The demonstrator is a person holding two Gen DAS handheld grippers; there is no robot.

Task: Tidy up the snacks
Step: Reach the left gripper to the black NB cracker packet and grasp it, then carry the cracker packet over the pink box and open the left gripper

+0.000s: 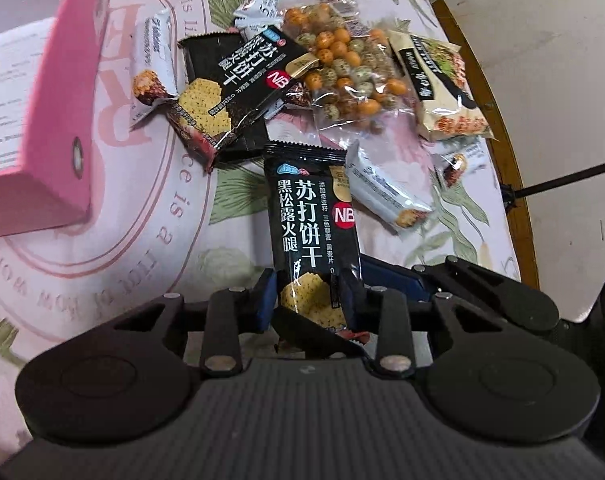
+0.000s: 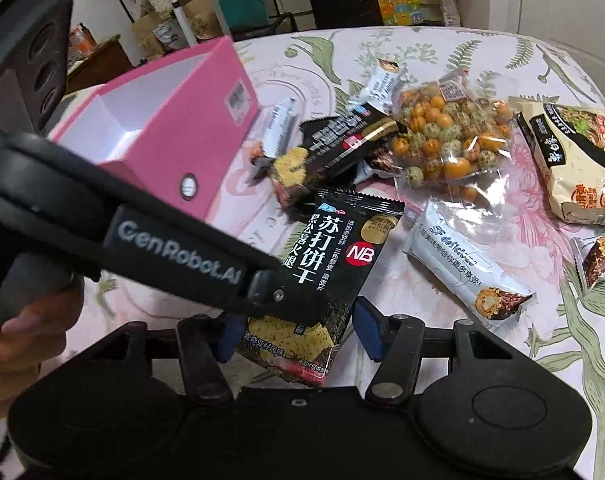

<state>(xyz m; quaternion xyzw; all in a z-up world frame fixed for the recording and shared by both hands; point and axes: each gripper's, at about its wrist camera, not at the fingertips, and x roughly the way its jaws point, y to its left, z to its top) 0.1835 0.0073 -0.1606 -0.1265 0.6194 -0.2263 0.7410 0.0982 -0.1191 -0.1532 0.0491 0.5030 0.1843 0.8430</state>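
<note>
A black soda-cracker packet [image 1: 314,236] stands upright between my left gripper's [image 1: 310,304] blue pads, which are shut on its lower end. In the right wrist view the same packet [image 2: 334,264] is pinched by the left gripper's black finger [image 2: 182,256], which reaches in from the left. My right gripper [image 2: 298,334] sits under it with a pad on each side of the packet's bottom. A narrow gap shows at its right pad, so it is open. The pink box [image 2: 206,120] stands open-topped to the left.
On the floral tablecloth [image 2: 502,60] lie a second black cracker packet [image 1: 238,80], a clear bag of coated peanuts [image 2: 450,136], a noodle pack [image 2: 582,160] and several white snack bars [image 2: 462,272]. The table's wooden rim [image 1: 502,160] curves along the right. A person's hand [image 2: 22,340] holds the left gripper.
</note>
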